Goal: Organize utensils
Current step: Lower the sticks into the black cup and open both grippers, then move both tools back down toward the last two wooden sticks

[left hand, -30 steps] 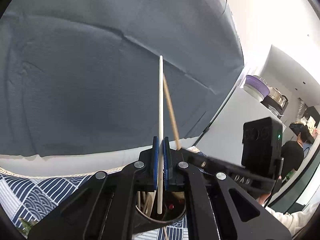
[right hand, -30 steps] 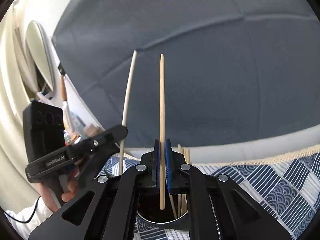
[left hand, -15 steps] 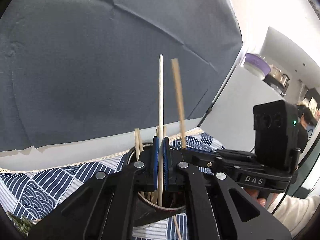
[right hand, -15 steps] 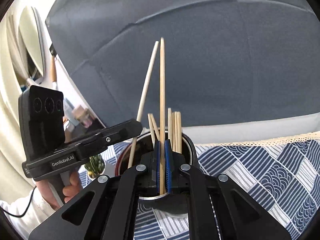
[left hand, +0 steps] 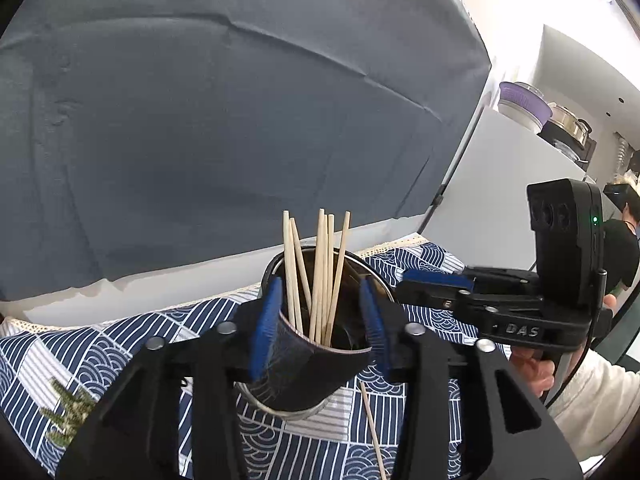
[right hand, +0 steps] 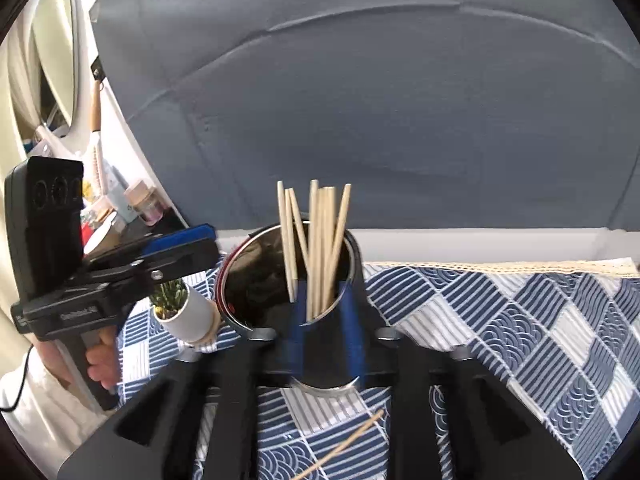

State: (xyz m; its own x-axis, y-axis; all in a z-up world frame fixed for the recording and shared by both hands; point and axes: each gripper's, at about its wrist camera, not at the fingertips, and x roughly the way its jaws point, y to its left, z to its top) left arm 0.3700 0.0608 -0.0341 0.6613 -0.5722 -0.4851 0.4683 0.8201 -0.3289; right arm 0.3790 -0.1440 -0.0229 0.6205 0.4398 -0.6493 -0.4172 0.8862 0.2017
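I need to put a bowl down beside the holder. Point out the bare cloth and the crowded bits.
Free: the patterned cloth right of the metal holder, up to its lace edge by the grey backdrop. Crowded: left of the holder, where the potted plant and the left gripper sit close. A stray chopstick lies in front, under the right gripper.

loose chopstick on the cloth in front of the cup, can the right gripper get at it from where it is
Probably yes. The loose chopstick lies bare on the tablecloth, just below the right gripper, whose jaws have just been opening and hold nothing. The cup stands behind it.
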